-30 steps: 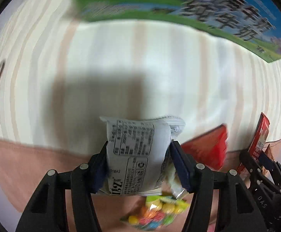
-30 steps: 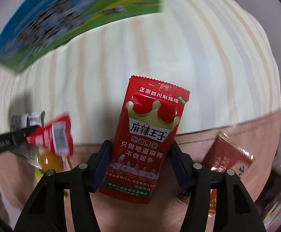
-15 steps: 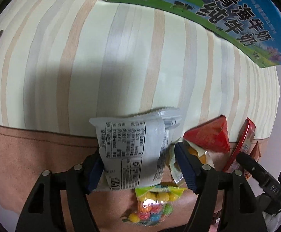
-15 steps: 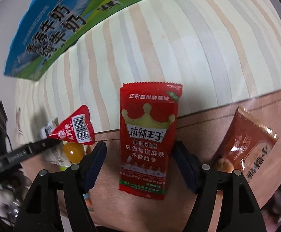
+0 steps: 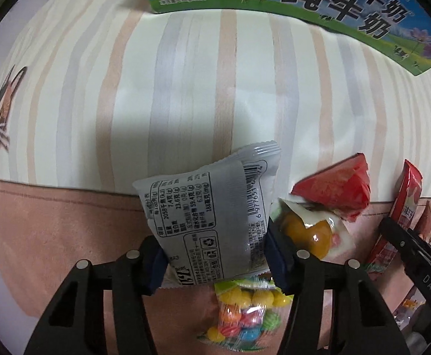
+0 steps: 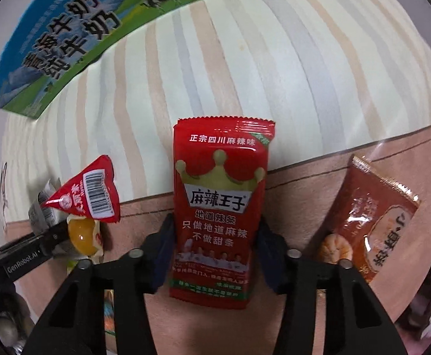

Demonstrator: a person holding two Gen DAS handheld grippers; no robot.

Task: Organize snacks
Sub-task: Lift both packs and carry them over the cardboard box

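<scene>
two grippers are at work, one in each of my hands. the jaws of my left gripper (image 5: 215, 254) are closing on a grey snack packet (image 5: 212, 216), and the pads press its sides above the brown edge of the striped cloth (image 5: 186, 88). my right gripper (image 6: 214, 251) is closing on the red spicy strip packet (image 6: 218, 207). a milk carton (image 6: 67, 38) lies at the far side.

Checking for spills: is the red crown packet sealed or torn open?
Sealed, as far as visible: the red crown packet has an intact crimped top edge; its bottom edge is partly hidden.
</scene>
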